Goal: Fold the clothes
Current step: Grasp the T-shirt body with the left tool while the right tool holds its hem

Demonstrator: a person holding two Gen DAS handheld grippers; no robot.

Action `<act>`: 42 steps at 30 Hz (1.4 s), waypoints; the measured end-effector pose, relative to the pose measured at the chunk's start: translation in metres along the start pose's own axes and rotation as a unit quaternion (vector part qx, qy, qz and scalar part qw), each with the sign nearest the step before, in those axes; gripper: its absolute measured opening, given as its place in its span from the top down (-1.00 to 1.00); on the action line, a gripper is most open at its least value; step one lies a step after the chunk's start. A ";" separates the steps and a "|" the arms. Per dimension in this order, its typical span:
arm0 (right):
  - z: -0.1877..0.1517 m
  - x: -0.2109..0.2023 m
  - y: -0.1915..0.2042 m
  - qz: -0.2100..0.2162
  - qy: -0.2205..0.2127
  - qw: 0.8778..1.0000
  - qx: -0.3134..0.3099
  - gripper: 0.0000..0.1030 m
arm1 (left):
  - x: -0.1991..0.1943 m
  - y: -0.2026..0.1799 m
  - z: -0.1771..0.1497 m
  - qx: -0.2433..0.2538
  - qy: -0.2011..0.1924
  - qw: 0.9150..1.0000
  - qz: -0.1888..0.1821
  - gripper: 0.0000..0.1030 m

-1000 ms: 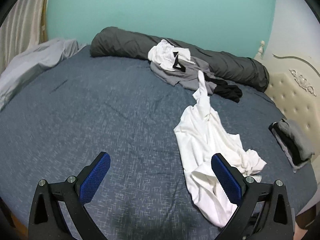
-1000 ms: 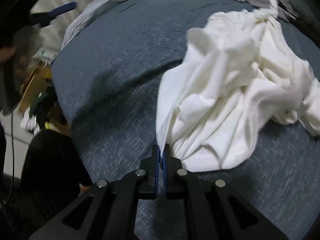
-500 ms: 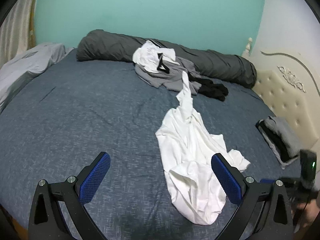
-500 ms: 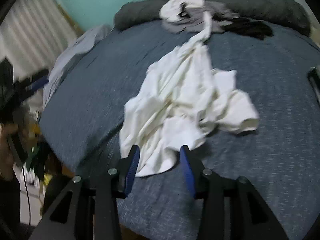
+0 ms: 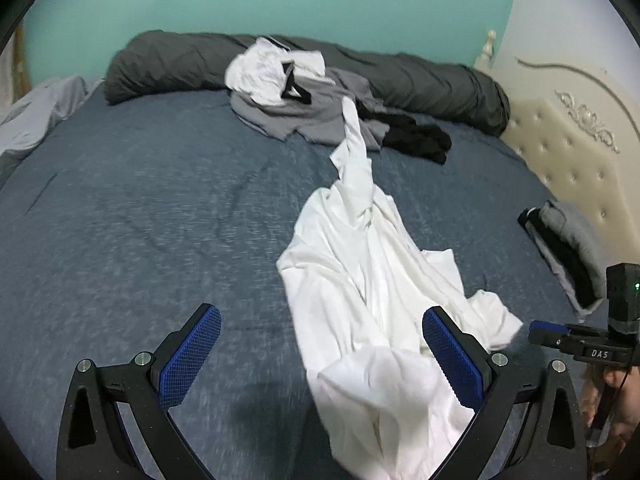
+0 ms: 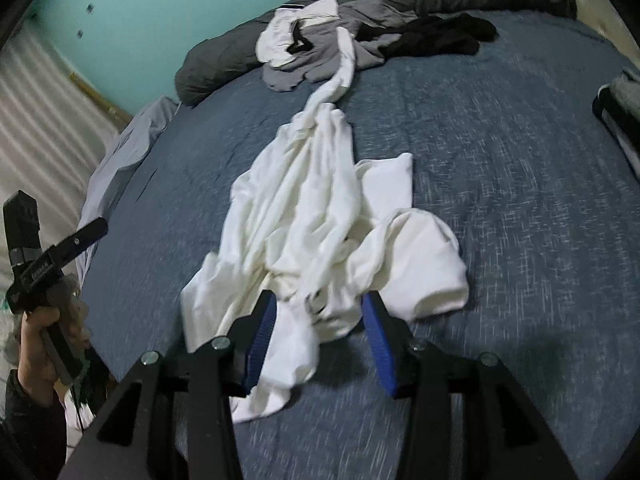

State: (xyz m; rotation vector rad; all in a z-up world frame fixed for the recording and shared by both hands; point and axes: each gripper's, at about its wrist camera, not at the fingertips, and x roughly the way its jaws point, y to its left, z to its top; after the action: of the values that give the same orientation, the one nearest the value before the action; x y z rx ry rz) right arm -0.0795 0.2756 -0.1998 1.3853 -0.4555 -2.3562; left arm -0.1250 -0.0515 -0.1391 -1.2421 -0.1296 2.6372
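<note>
The white shirt (image 6: 320, 216) lies crumpled mid-bed (image 6: 520, 168), one sleeve trailing up to the clothes pile (image 6: 320, 44) by the grey bolster (image 5: 420, 76). Your right gripper (image 6: 320, 340) hangs over the near hem, jaws part spread and empty; cloth lies below them, unpinched. Left gripper (image 5: 320, 356) — jaws wide, empty, over the shirt's left edge. Likely step: spread it flat. Take two hem corners — single layers only — and pull apart before folding. Folded stack (image 5: 568, 248) sits by the headboard (image 5: 560, 148).
</note>
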 end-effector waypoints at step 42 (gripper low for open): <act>0.054 0.085 -0.065 0.037 -0.015 0.999 0.034 0.10 | 0.229 -0.021 0.107 0.007 0.084 0.996 -0.037 0.85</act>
State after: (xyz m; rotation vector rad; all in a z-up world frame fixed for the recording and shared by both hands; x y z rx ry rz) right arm -0.1751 0.2980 -0.2691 1.3395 -0.5920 -2.3248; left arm -0.3453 0.0247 -0.2393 -1.4181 -0.1257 2.4546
